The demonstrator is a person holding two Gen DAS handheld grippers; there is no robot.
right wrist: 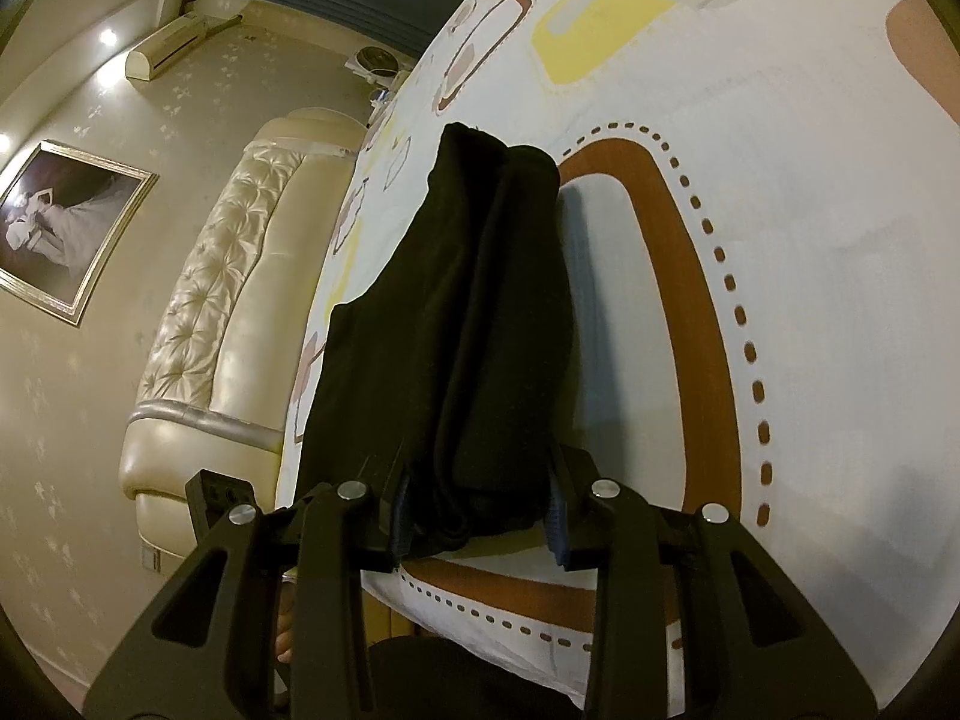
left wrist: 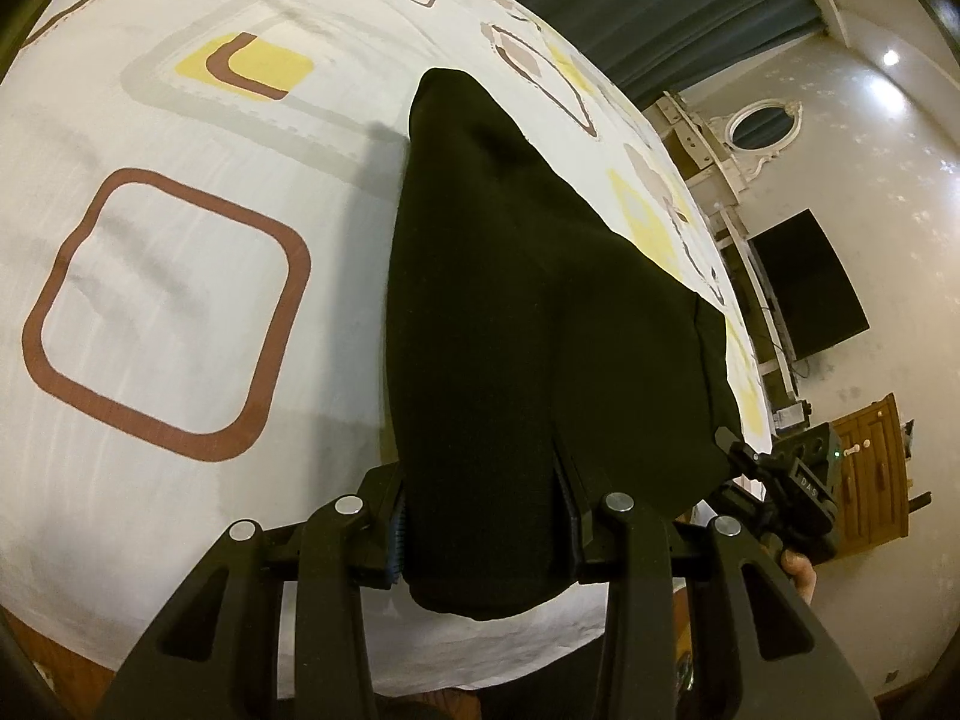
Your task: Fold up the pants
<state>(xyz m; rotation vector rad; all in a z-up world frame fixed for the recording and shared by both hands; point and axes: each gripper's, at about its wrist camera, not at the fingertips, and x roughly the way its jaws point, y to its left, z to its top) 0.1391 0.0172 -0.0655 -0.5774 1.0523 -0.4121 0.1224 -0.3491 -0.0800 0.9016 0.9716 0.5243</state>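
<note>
Black pants [left wrist: 510, 300] lie folded lengthwise on a bed with a white patterned sheet [left wrist: 180, 276]. My left gripper [left wrist: 483, 534] is shut on the near end of the pants, which bulge out between its fingers. My right gripper [right wrist: 480, 516] is shut on the other near corner of the pants [right wrist: 456, 324], where several layers bunch between its blue pads [right wrist: 557, 516]. The right gripper also shows at the right edge of the left wrist view [left wrist: 780, 480]. The far end of the pants rests on the sheet.
The bed's padded cream headboard [right wrist: 228, 312] stands left in the right wrist view. A framed picture [right wrist: 60, 228] hangs on the wall. A dark screen [left wrist: 810, 288] and a wooden cabinet [left wrist: 870, 468] stand beyond the bed's edge.
</note>
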